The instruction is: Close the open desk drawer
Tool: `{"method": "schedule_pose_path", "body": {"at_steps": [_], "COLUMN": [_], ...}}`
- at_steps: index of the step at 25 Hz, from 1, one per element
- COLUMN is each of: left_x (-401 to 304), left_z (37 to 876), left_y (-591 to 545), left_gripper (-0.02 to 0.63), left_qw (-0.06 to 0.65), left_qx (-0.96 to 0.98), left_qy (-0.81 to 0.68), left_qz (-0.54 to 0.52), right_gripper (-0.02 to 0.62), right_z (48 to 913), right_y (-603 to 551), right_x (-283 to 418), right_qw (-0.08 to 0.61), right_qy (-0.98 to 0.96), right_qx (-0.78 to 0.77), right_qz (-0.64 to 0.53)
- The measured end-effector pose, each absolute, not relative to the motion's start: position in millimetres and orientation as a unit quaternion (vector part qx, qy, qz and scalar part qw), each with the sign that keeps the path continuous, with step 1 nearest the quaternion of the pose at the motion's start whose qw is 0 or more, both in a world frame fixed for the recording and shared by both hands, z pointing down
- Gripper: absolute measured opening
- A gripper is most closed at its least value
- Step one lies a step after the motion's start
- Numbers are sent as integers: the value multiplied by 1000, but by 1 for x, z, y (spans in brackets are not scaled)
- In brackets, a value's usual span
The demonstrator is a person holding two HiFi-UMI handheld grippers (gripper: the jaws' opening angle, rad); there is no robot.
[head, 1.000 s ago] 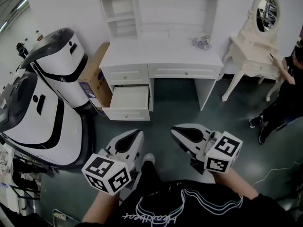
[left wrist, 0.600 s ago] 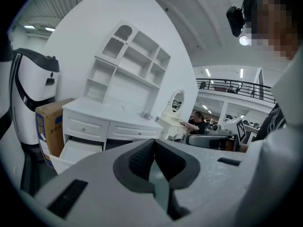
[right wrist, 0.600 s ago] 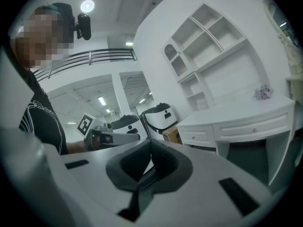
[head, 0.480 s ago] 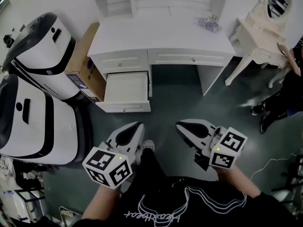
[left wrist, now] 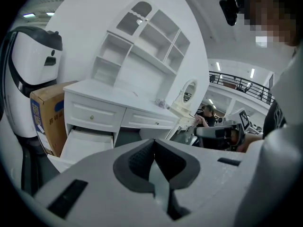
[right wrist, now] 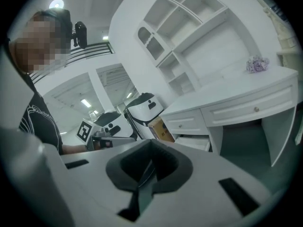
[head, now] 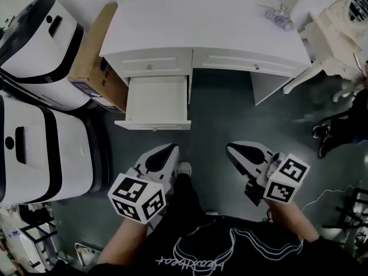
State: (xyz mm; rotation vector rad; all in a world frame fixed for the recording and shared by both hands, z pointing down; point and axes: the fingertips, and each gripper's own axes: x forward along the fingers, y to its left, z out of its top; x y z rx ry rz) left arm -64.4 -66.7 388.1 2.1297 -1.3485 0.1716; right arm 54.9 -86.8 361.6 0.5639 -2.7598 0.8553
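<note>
– White drawer [head: 156, 99] is out, then? Where do we have it?

– Pulled well out of the desk [head: 218, 27] at the left end of its front edge, under a shut drawer [head: 150, 66], and it looks empty to us. A cardboard box [head: 92, 62] stands just beside the desk's left edge.

– And our grippers?

– Both hang well short of it, over the floor. Our left gripper [head: 163, 154] has its jaws pressed together on nothing. Our right gripper [head: 240, 152] is the same, tips meeting with nothing between them.

– So how far are we?

– We judge nothing is done yet, as nothing touches the drawer. The whole job is left: reach in, set a gripper against its front and push it flush.
</note>
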Motion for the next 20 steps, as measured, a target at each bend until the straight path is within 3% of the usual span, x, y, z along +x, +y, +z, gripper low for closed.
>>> {"method": "schedule_pose_path", "body": {"at_steps": [11,20], "left_x": [-121,-159], "left_z": [509,605], "left_y": [-106,-130], "left_gripper": [5,5], "left_qw": [340,341], "left_qx": [771,750], "left_qy": [-527,-547], "left_qz": [110,145], "right_gripper": [6,6], "right_z": [441,524], "right_y": [-142,-153], "right_x": [10,-15], "right_qw": [178,191], "right_qy": [-929,-915], "right_qx": [191,179], "right_qz": [261,306]}}
